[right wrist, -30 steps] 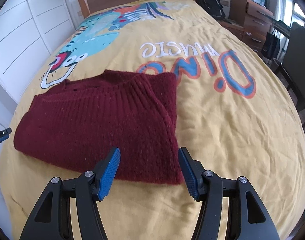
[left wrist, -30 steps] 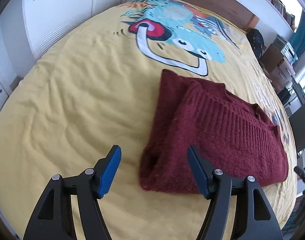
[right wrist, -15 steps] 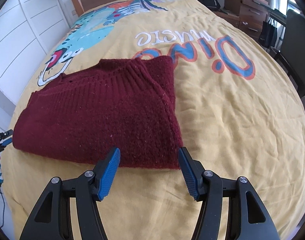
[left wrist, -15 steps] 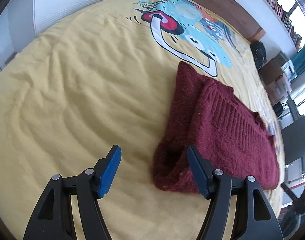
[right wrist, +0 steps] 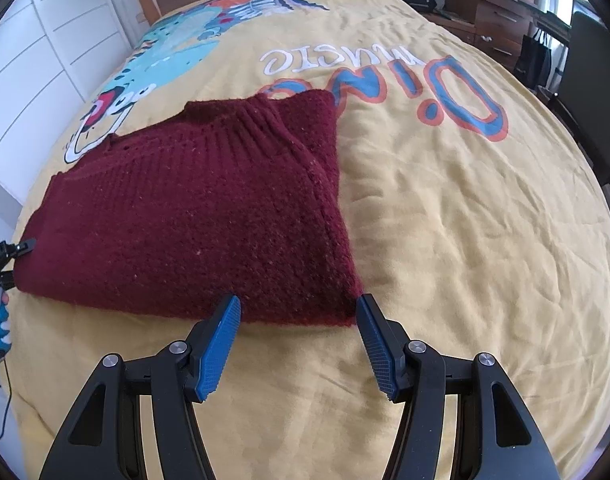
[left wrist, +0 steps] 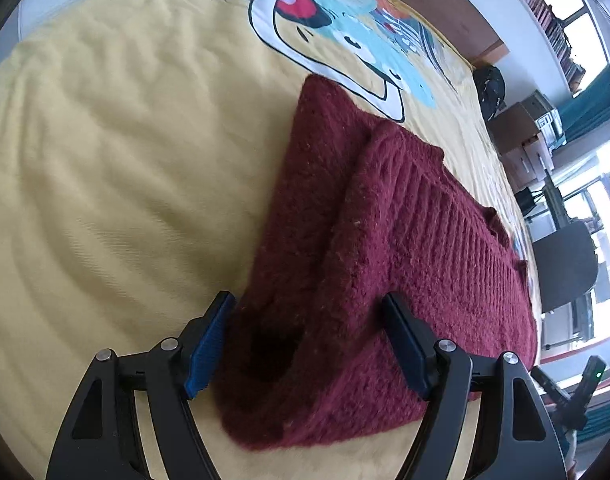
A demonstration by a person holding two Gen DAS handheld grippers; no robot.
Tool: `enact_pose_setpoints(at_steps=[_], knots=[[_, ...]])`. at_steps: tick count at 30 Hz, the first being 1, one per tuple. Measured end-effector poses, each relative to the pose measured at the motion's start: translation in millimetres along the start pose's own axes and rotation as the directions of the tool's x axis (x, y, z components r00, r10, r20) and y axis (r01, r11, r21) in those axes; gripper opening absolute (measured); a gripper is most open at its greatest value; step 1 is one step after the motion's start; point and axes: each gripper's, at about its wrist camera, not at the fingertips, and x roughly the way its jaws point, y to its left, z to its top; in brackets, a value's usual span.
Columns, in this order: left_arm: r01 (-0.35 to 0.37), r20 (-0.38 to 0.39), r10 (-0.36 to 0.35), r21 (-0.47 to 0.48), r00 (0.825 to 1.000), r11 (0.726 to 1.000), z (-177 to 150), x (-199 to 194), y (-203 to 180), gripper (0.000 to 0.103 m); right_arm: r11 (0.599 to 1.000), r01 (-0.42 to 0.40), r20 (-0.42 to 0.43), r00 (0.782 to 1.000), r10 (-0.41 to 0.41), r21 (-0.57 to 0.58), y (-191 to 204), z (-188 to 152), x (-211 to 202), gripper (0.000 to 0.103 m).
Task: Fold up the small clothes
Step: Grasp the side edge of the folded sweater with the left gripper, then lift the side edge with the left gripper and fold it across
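Left wrist view: left tool (left wrist: 309, 340) wide, straddling the near corner of the folded maroon sweater (left wrist: 385, 248) on the yellow bed cover (left wrist: 105, 160). Right tool (right wrist: 299, 338) wide at the opposite corner. Pinch all layers together, lifting evenly

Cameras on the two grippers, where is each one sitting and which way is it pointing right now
Left wrist: on the left gripper, low at one end of the folded maroon sweater, looking along it toward the headboard; its open fingers straddle that end.
Right wrist: on the right gripper, above the yellow bedspread, facing the sweater's near corner; its open fingers show, short of the edge.
Shared: the sweater, the bedspread's dinosaur print, the headboard.
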Motion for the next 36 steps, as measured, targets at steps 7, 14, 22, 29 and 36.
enact_pose_setpoints(at_steps=[7, 14, 22, 29, 36], knots=[[0.099, -0.021, -0.1, -0.055, 0.995, 0.994, 15.1, 9.2, 13.2, 0.074, 1.0, 0.014, -0.009, 1.0, -0.014, 0.011, -10.5, -8.3, 0.1, 0.062], [0.094, -0.014, -0.095, -0.049, 0.995, 0.994, 36.2, 10.7, 16.6, 0.074, 0.999, 0.03, -0.004, 1.0, -0.03, 0.038, -27.3, -11.6, -5.9, 0.062], [0.325, -0.095, -0.335, -0.108, 0.937, 0.94, 17.6, 10.4, 31.2, 0.072, 0.999, 0.026, -0.004, 1.0, -0.026, 0.039, -30.5, -12.9, -4.5, 0.062], [0.316, -0.075, -0.326, -0.121, 0.942, 0.941, 8.6, 1.3, 33.3, 0.037, 0.999, 0.023, -0.003, 1.0, -0.023, 0.035, -29.0, -14.5, -8.6, 0.062], [0.296, -0.003, -0.299, -0.126, 0.954, 0.947, 0.7, -13.0, 8.5, 0.027, 0.999, 0.017, 0.021, 1.0, -0.018, 0.049, -37.8, -17.3, -21.4, 0.062]])
